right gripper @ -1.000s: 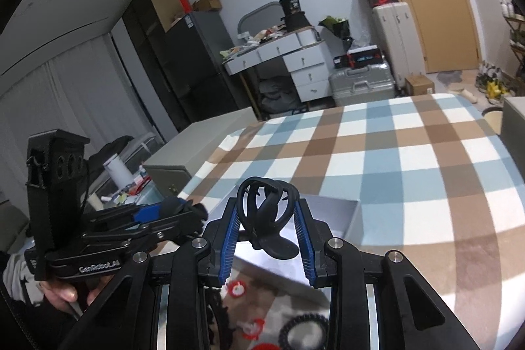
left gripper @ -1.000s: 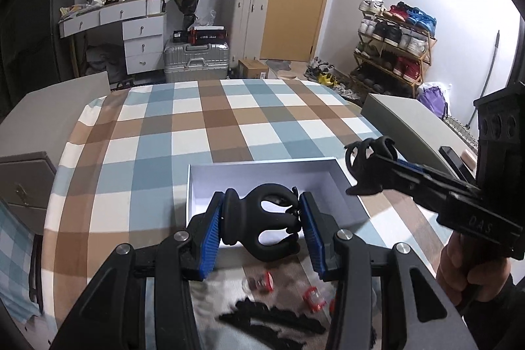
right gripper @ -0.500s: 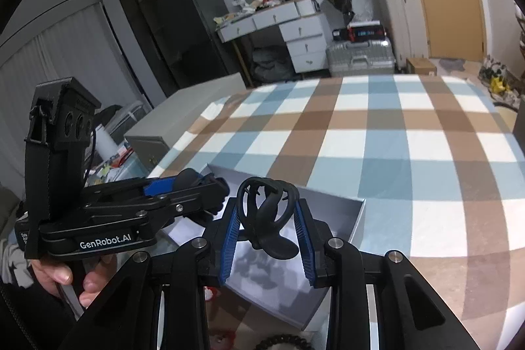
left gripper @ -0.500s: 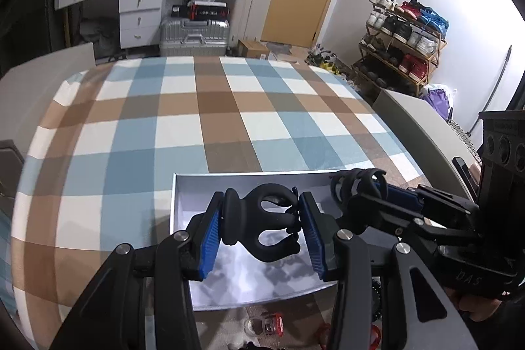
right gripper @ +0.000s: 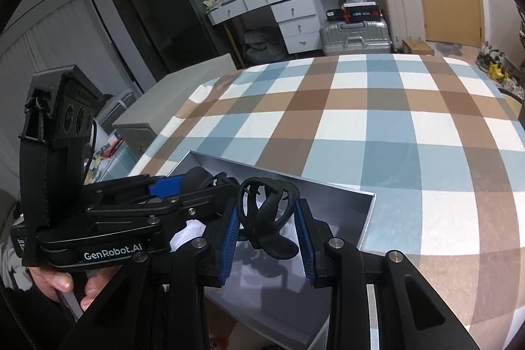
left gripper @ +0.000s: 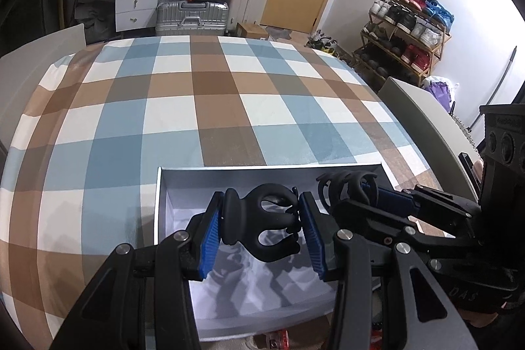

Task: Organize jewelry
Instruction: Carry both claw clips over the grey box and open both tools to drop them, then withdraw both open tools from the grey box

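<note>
Here, a black claw hair clip (left gripper: 262,223) is clamped between the blue pads (left gripper: 210,243) of the left gripper (left gripper: 261,238), held crosswise with its curved teeth facing upward and forward. It is suspended over the open white box (left gripper: 160,218), whose pale floor carries the shadows of both tools. A second black claw clip (right gripper: 267,218) is pinched in the right gripper (right gripper: 267,233), turned edge-on so that its looped prongs rise above the blue-lined fingers (right gripper: 229,235) and its flat tail hangs below them. In the left wrist view the right gripper is seen reaching in from the right side, its clip (left gripper: 347,186) poised above the far right part of the box. In the right wrist view the left gripper (right gripper: 197,182) is seen entering from the left, held by a bare hand (right gripper: 65,281) at the lower left edge. The two tools are set close beside one another over the box (whether they touch cannot be told). The box rests on a blue, brown and white checked cloth (left gripper: 213,107). Small red and clear items (left gripper: 279,340) are glimpsed on the surface just before the box's near wall, too hidden to be identified.
</note>
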### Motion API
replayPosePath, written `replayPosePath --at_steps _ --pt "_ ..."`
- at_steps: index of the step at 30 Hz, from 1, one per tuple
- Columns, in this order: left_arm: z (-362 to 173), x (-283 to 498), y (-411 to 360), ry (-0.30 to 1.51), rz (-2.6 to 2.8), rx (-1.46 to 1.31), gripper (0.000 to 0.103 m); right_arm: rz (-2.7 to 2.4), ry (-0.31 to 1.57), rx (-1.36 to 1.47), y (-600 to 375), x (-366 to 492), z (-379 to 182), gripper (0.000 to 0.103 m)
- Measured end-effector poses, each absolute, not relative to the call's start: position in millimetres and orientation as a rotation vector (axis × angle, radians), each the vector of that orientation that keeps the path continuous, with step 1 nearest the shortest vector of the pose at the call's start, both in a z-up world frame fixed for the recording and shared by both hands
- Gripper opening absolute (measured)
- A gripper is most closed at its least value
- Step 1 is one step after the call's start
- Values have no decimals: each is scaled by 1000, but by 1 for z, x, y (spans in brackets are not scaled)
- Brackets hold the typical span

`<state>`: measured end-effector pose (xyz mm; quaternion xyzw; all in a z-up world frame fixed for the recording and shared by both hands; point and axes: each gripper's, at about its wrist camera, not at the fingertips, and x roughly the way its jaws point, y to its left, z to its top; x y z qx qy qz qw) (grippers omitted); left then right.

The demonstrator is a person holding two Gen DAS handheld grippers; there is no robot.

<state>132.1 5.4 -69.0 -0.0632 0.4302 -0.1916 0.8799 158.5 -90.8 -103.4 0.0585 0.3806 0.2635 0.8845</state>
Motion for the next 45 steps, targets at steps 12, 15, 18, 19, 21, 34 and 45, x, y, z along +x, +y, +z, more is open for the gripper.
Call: replayPosePath --at_steps 12,15,18,19,21,34,45 --pt "-58 128 14 890 -426 -160 61 522 742 141 -97 149 -90 66" --pt "-50 122 15 862 -409 -153 64 509 713 148 -103 140 -85 74" --pt "-43 115 17 848 -386 -144 64 473 681 152 -111 130 -81 81" --pt "-42 114 18 841 -381 -148 64 450 677 150 -114 127 -79 82" --pt "-37 108 20 822 -374 -154 65 428 670 150 -117 122 -77 82" --pt "-13 68 27 714 -336 -107 69 401 531 158 -125 66 -43 99" --pt "9 35 35 632 -319 -106 72 416 457 174 -136 20 -22 103"
